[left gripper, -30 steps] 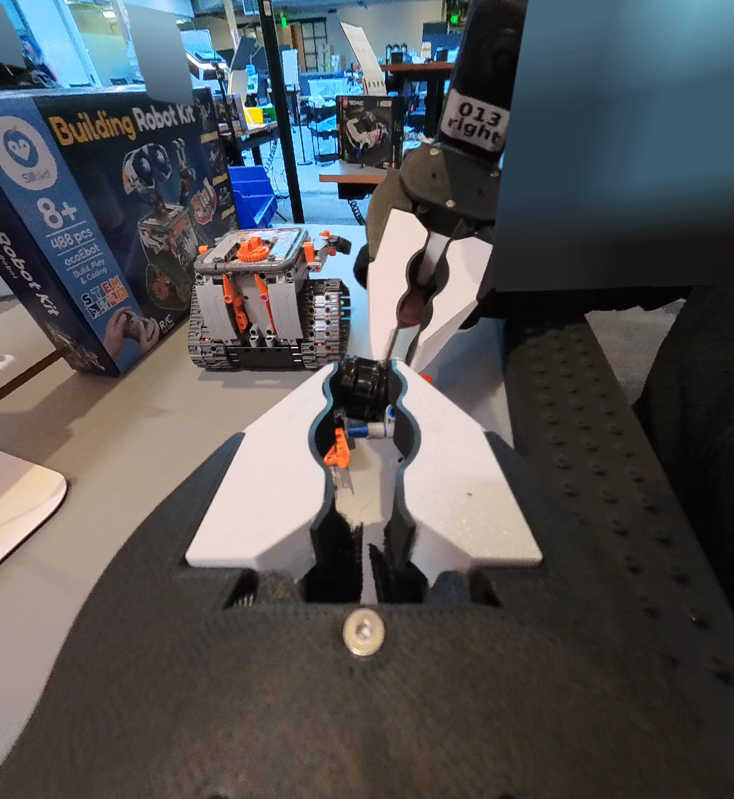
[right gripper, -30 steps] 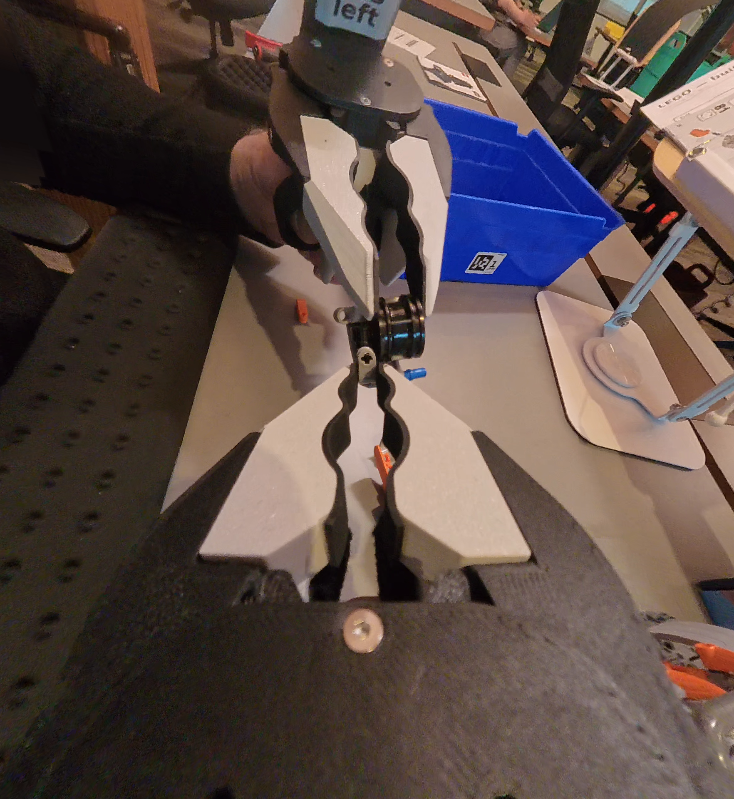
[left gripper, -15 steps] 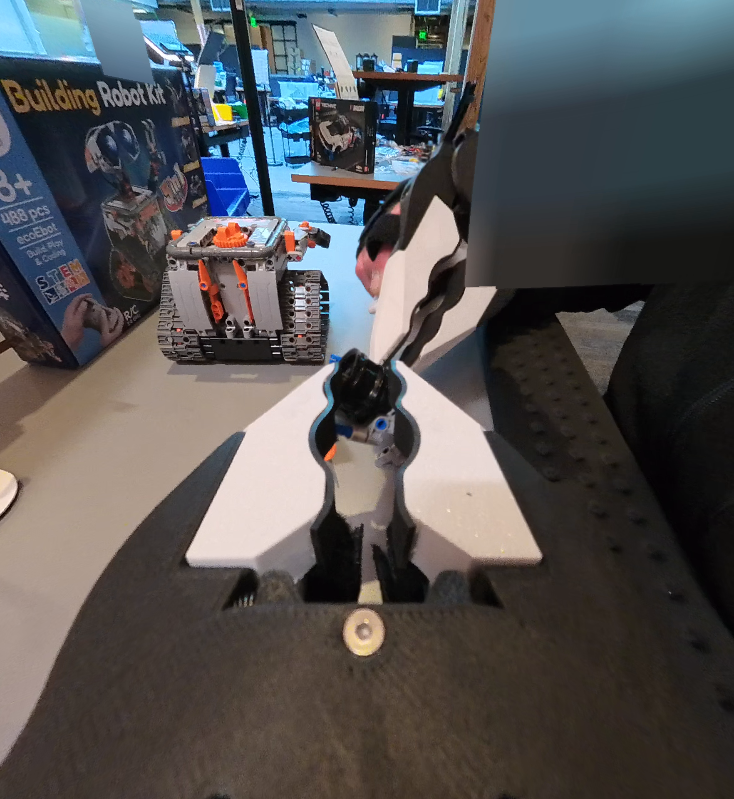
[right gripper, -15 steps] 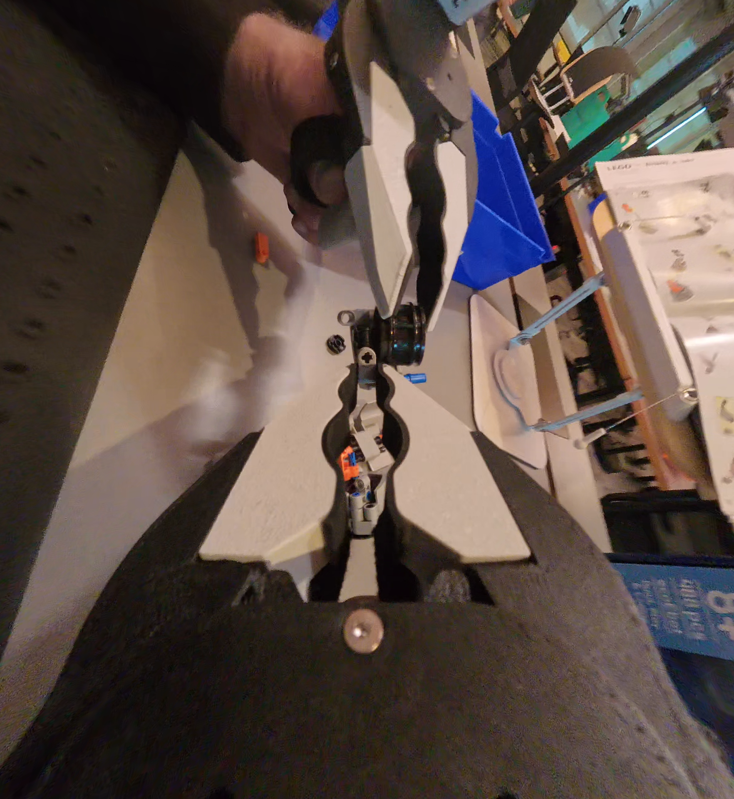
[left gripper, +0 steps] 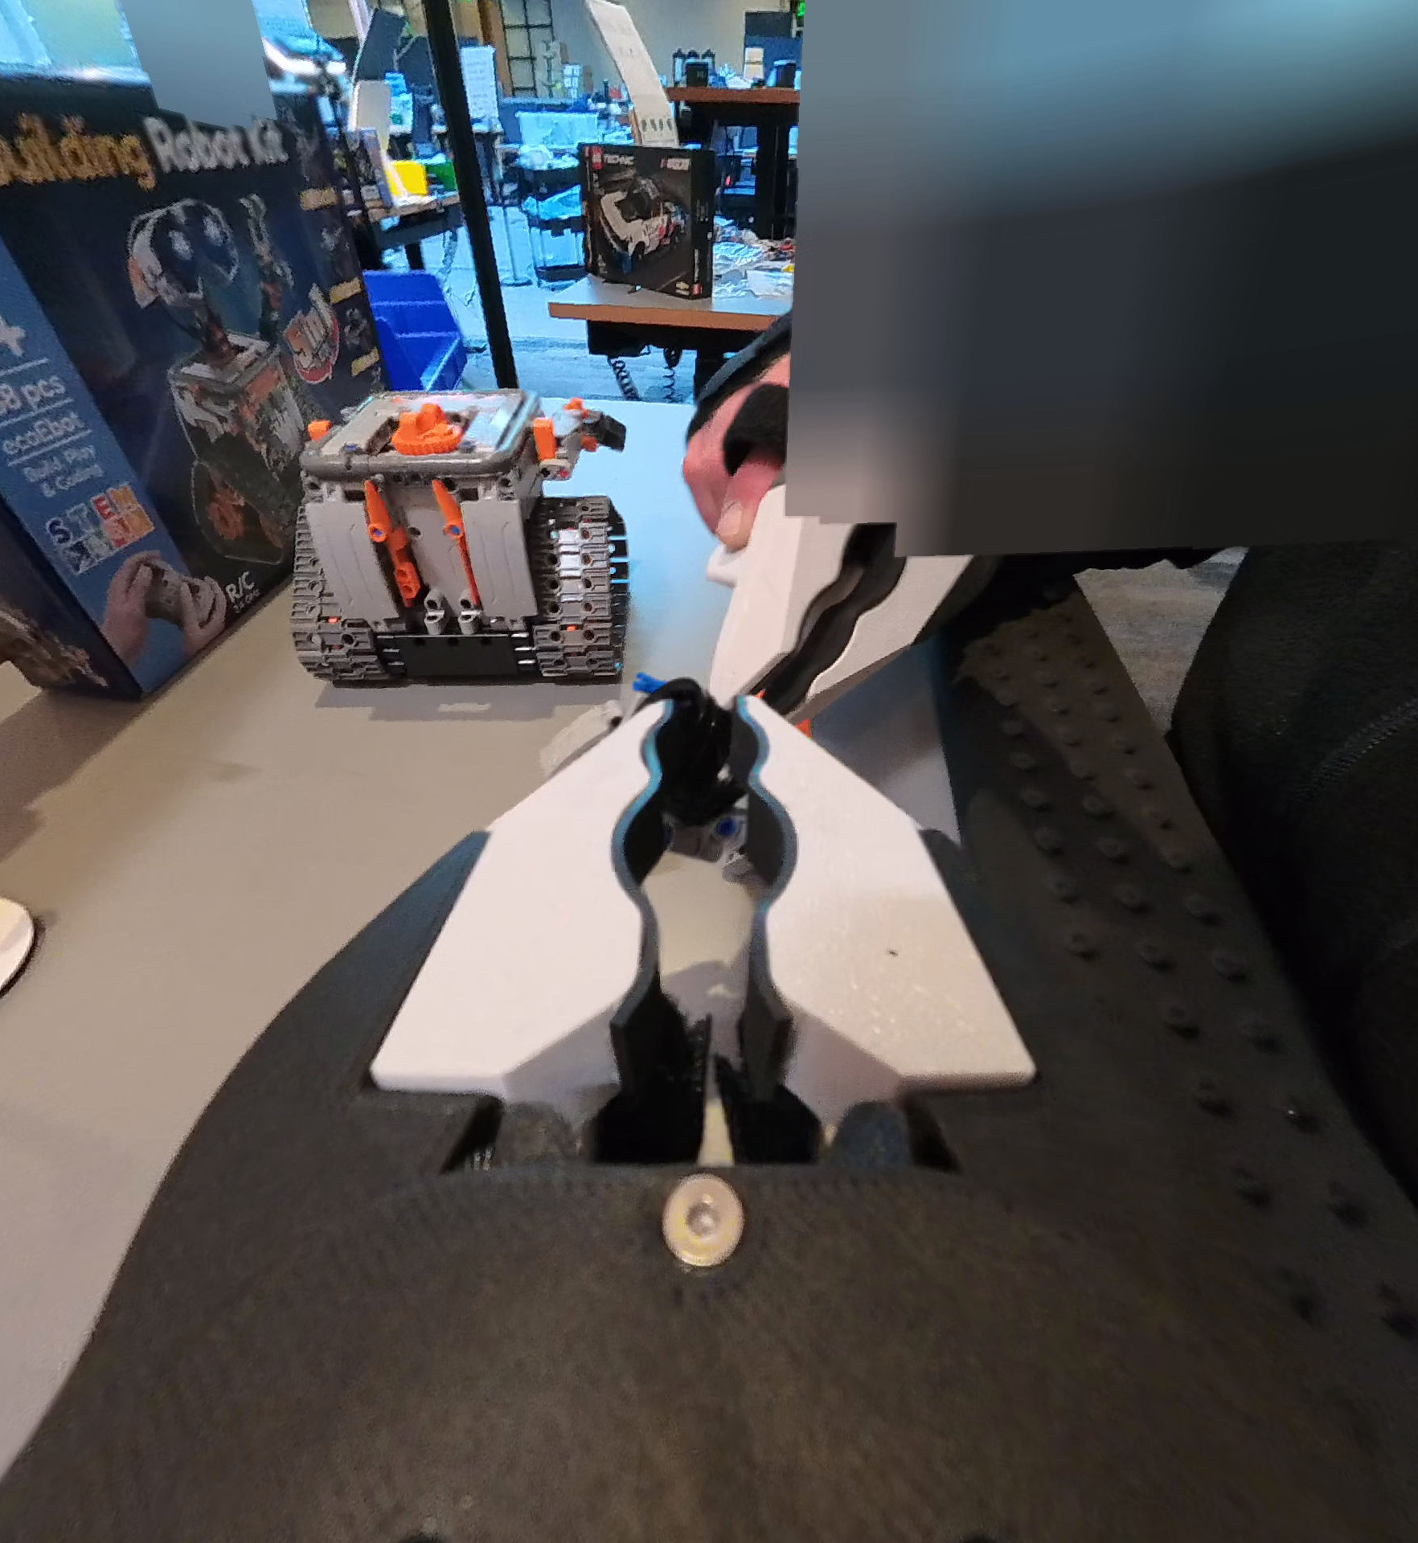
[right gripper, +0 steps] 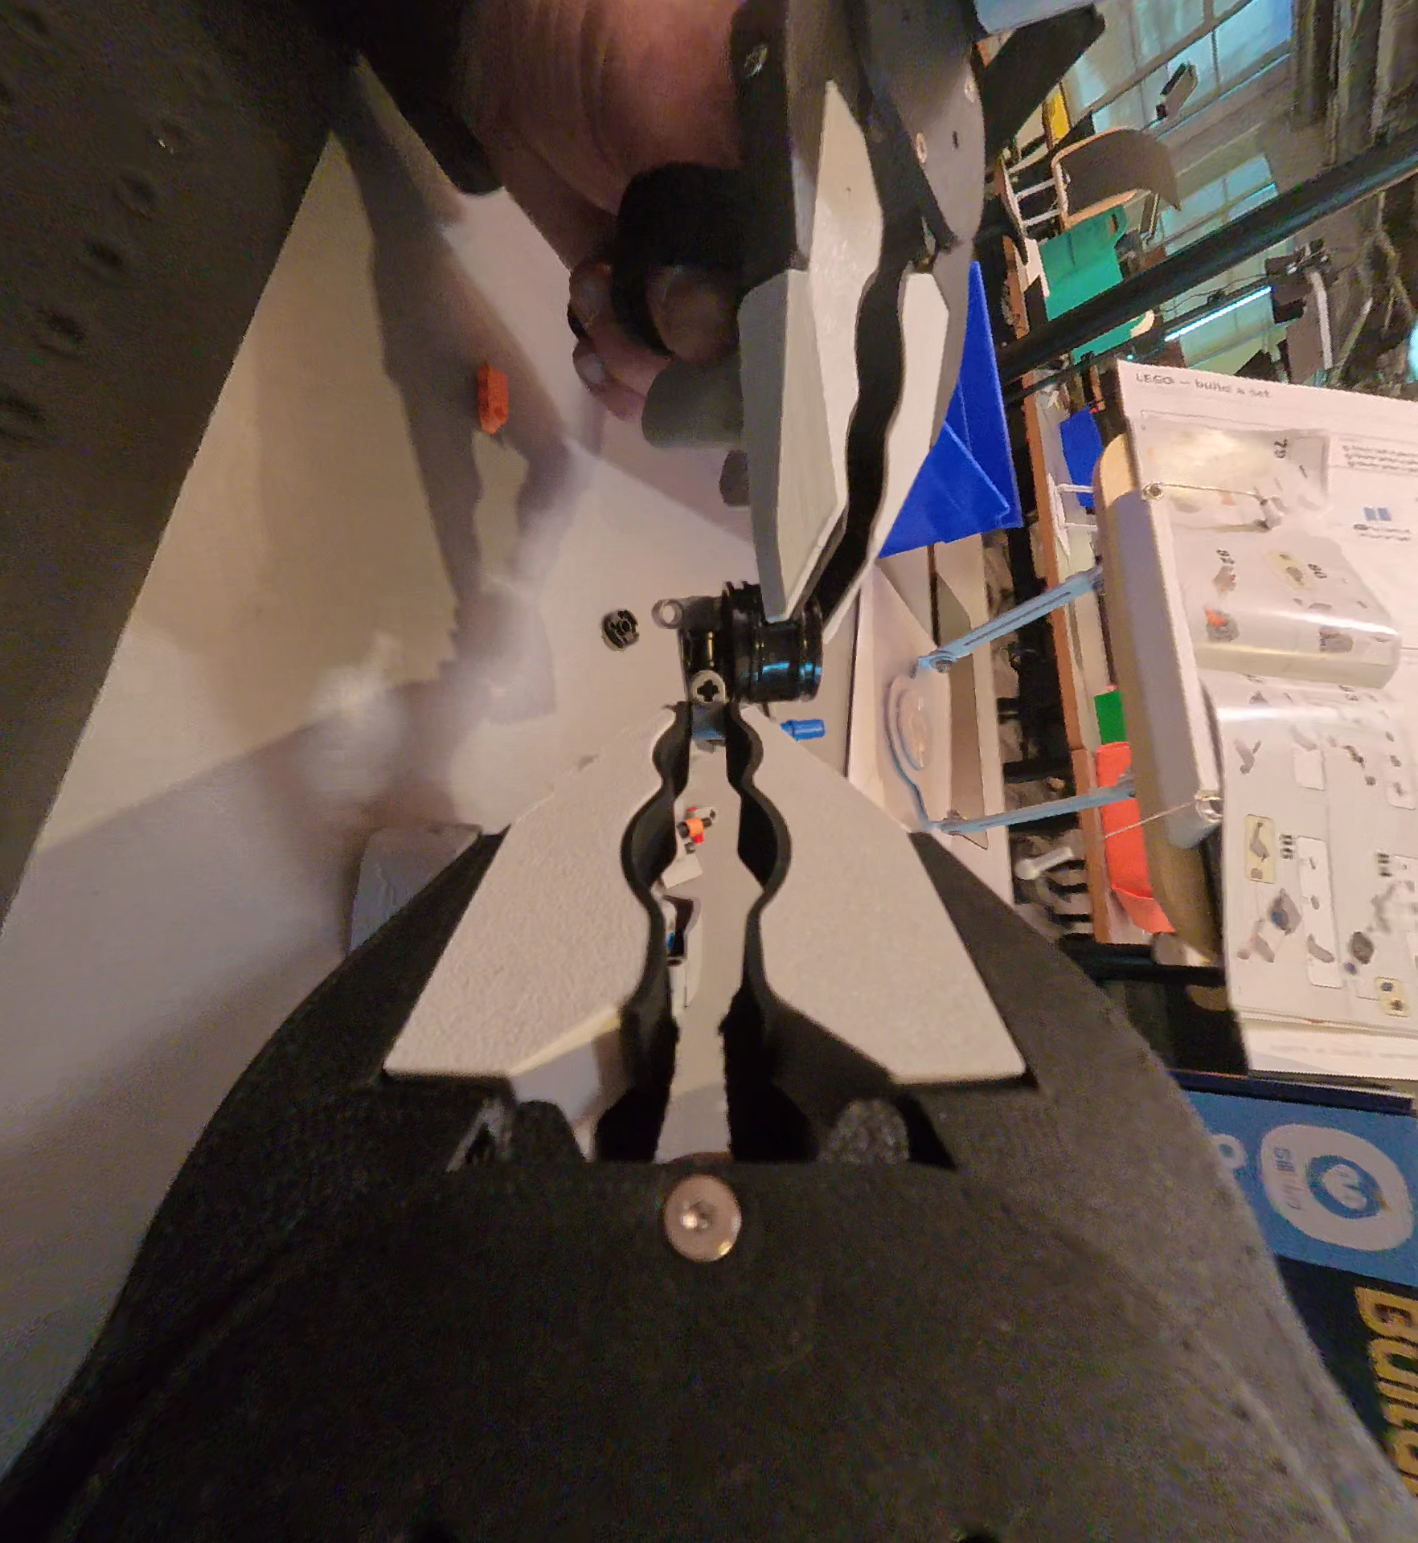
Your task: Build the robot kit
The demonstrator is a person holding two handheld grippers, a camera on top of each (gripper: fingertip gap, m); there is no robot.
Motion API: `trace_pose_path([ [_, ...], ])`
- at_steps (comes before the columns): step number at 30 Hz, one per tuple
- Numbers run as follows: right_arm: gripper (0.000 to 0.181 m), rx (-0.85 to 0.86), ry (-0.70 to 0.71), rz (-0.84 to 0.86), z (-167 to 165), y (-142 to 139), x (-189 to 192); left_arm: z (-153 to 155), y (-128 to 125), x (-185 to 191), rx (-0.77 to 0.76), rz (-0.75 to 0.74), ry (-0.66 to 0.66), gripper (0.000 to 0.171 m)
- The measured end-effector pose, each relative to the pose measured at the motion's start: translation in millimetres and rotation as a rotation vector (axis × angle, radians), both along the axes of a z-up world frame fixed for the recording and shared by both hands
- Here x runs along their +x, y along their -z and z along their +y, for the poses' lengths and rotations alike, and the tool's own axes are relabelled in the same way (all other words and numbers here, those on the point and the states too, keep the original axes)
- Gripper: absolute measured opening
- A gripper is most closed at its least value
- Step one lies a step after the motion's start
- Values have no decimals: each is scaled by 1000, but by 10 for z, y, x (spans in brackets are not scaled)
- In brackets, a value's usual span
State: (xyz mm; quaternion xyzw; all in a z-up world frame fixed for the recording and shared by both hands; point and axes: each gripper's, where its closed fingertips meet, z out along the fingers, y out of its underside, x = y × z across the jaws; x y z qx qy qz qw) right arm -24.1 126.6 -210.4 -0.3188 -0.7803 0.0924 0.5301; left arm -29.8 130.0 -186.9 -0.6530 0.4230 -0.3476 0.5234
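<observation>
My left gripper (left gripper: 699, 710) is shut on a small black wheel (left gripper: 693, 751) that carries grey and blue pins below it. My right gripper (right gripper: 710, 720) is rolled onto its side and shut on the grey axle end (right gripper: 707, 686) of the same small assembly. In the right wrist view the wheel (right gripper: 777, 651) sits between the left gripper's tips (right gripper: 806, 605), with a hand behind. In the left wrist view the right gripper (left gripper: 772, 685) meets mine tip to tip just above the grey table (left gripper: 188, 835).
A grey and orange tracked robot model (left gripper: 455, 543) stands behind, next to a blue kit box (left gripper: 104, 376). A loose black piece (right gripper: 620, 628), an orange piece (right gripper: 490, 399) and a blue pin (right gripper: 806, 728) lie on the table. A blue bin (right gripper: 956, 484) and an instruction booklet on a stand (right gripper: 1307, 710) are nearby. Both grippers' tips are roughly 12 centimetres from the loose black piece (right gripper: 620, 628).
My right gripper has rolled sideways while staying shut on the axle end. The left gripper has kept hold of the wheel and tilted with it; the assembly has turned.
</observation>
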Motion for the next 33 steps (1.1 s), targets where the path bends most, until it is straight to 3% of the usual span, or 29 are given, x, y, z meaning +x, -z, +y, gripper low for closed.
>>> trace_pose_path([
  [4, 5, 114, -8, -27, -13, 53, -4, 56, 131, -1, -125, 16, -10, 56],
  [5, 5, 136, -14, -31, -26, 65, -9, 66, 198, 8, -148, 41, -13, 58],
  [7, 5, 167, -20, -37, -43, 79, -14, 20, 248, 44, -174, 48, 22, 38],
  [13, 9, 108, -22, 23, -43, -10, -29, 72, 199, 10, -142, 20, -6, 35],
  [17, 16, -135, 4, 65, 61, -113, 13, 118, 104, -45, -16, 42, -67, 35],
  [24, 18, -944, -49, 81, 45, -170, -2, 175, -54, -110, 198, 81, -173, 35],
  [33, 9, -1290, -99, 136, 38, -276, -39, 110, -164, -14, 461, 199, -237, 35],
])
